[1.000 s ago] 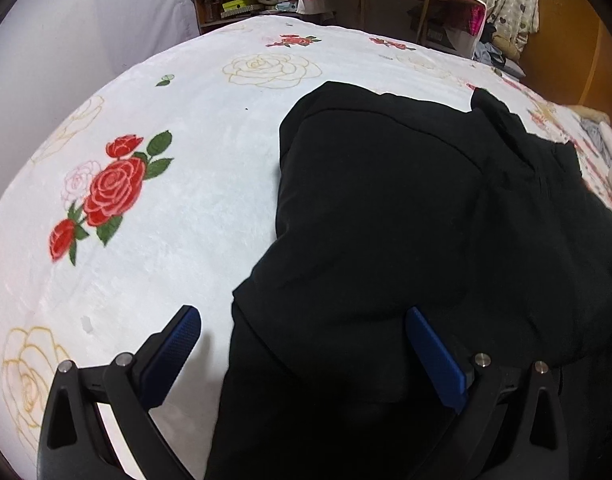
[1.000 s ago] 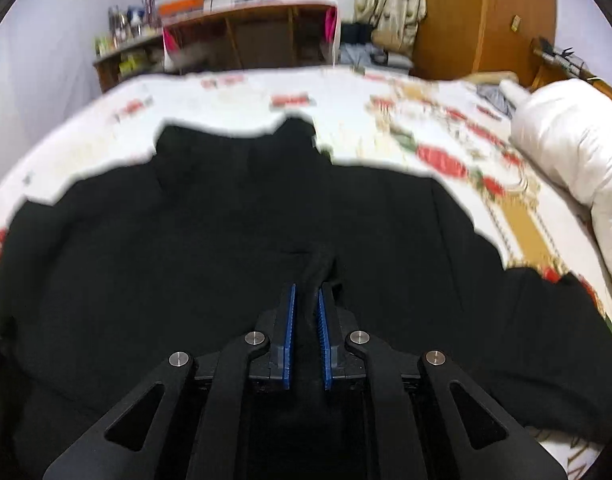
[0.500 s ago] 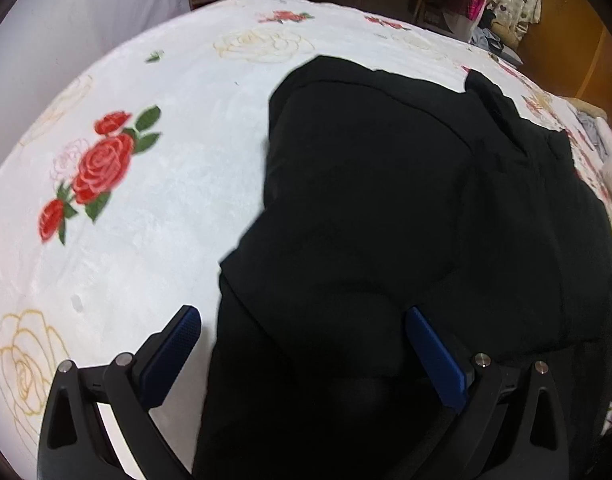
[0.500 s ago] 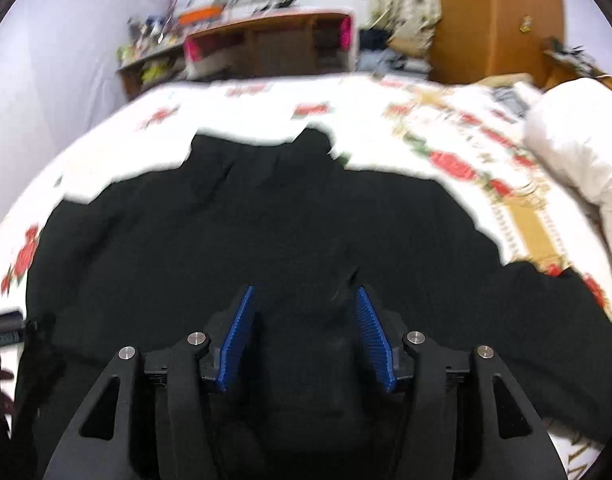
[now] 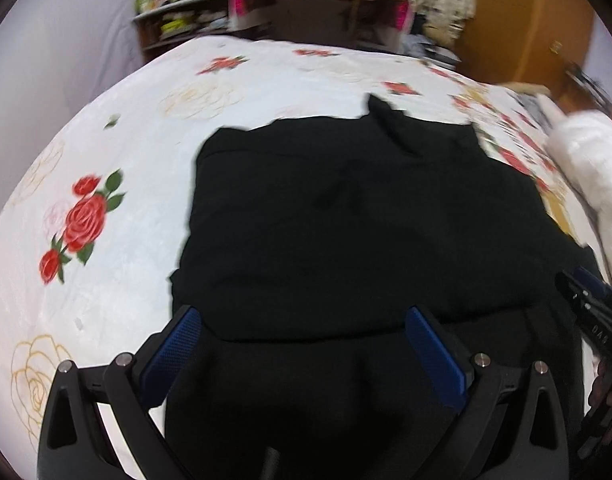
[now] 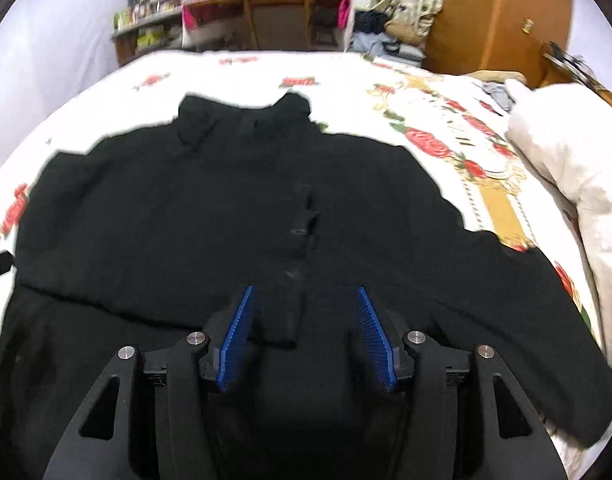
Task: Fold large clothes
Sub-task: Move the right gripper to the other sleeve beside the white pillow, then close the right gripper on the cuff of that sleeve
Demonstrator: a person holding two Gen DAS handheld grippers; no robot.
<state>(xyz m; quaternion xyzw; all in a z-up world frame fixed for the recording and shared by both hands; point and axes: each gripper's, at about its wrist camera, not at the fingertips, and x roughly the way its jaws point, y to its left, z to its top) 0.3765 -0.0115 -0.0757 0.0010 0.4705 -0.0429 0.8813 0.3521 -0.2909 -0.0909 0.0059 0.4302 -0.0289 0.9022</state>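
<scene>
Left wrist view: the left gripper (image 5: 306, 344) hangs with its blue-padded fingers (image 5: 174, 352) spread wide and released, nothing pinched between them; the large black garment (image 5: 345, 232) lies flat directly ahead of and beneath the fingertips, its folded hem crossing the gap between them. It rests on a white plush bedspread printed with red and gold roses (image 5: 106, 152), which extends to the left of the left finger. Beyond the garment stand a blurred wooden desk (image 5: 325, 4) and cluttered shelves (image 5: 178, 24). Right wrist view: the right gripper (image 6: 306, 320) has its ribbed blue fingers (image 6: 236, 336) parted and released, a loose flap of the black garment (image 6: 186, 216) lying between them unpinched. A white duvet (image 6: 565, 152) is heaped right of the right finger; an orange-brown wardrobe (image 6: 497, 16) stands beyond.
</scene>
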